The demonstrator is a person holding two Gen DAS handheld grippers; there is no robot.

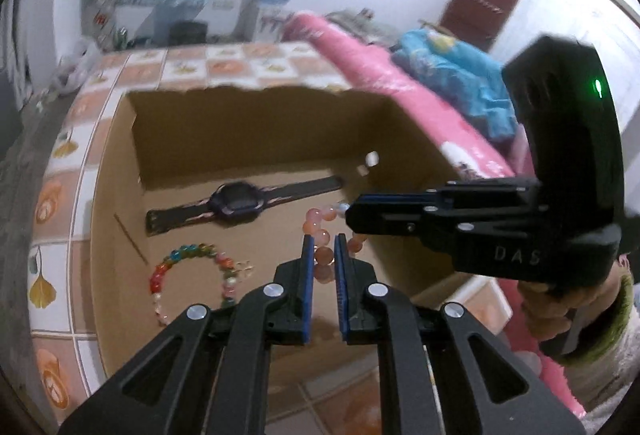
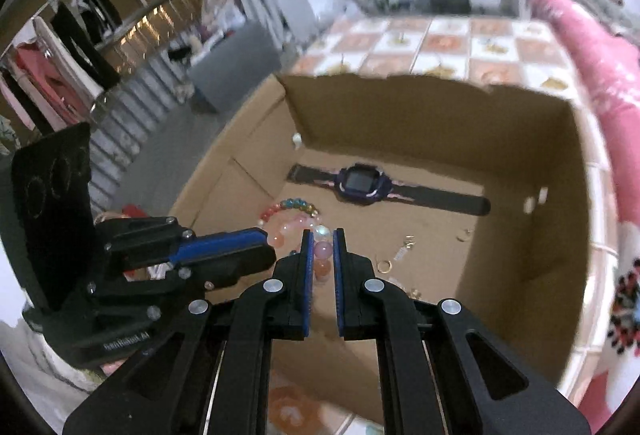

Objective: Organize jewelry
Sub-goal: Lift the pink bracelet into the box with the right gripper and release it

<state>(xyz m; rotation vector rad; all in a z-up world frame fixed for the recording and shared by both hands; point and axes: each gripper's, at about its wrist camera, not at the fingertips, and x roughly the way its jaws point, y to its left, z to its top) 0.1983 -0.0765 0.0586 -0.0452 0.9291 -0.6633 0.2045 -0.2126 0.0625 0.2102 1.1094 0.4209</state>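
Both the left gripper (image 1: 324, 239) and right gripper (image 2: 323, 235) pinch the pink bead bracelet (image 1: 323, 255) nearly closed, above the box (image 1: 256, 123); pulling apart could snap its cord, scattering beads beside the watch (image 1: 232, 205).

The letters "DAS" stand embossed on the black body of the right tool (image 1: 347, 213); small lettering on the left tool (image 2: 266, 235) is too blurred to read.

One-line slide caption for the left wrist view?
Both grippers hold a pink bead bracelet above a cardboard box.
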